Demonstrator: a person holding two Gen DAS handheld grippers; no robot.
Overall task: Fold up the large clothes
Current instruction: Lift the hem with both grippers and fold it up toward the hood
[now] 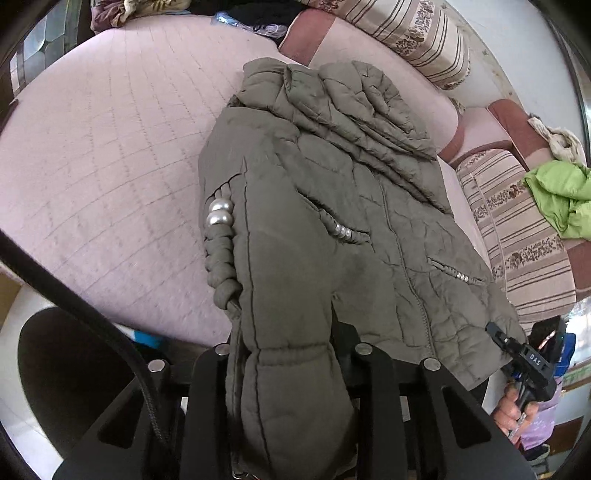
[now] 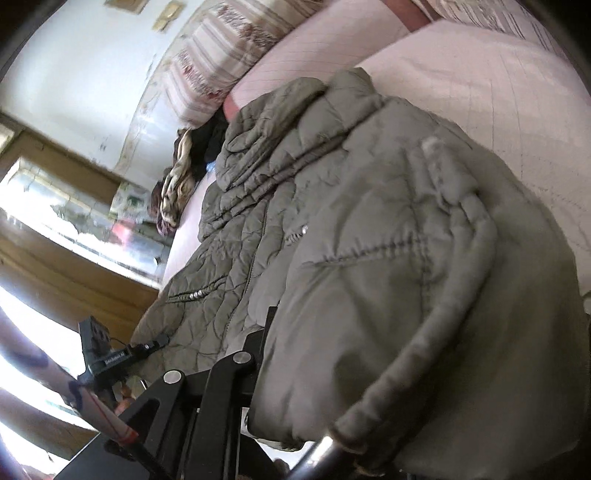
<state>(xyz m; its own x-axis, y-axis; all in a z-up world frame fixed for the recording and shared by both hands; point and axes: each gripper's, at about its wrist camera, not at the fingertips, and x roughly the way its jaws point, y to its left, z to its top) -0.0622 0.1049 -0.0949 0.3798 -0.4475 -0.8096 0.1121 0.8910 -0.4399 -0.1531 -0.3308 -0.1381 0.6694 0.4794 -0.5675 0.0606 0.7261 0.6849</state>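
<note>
An olive quilted puffer jacket [image 1: 332,192] with pearl-trimmed pockets lies on a pink quilted bed [image 1: 103,147], hood toward the pillows. My left gripper [image 1: 291,354] is shut on a sleeve cuff of the jacket, which fills the space between the jaws. My right gripper shows in the left wrist view [image 1: 517,350] at the jacket's lower right hem. In the right wrist view my right gripper [image 2: 295,354] is shut on a fold of the jacket [image 2: 369,221], held over the jacket body. The left gripper [image 2: 110,354] shows there at the hem.
Striped pillows [image 1: 424,33] lie at the bed's head and right side [image 1: 517,236]. A lime green garment [image 1: 557,195] lies at the right. Crumpled patterned cloth [image 2: 177,184] lies at the far corner. A black cable [image 1: 92,317] crosses at the lower left.
</note>
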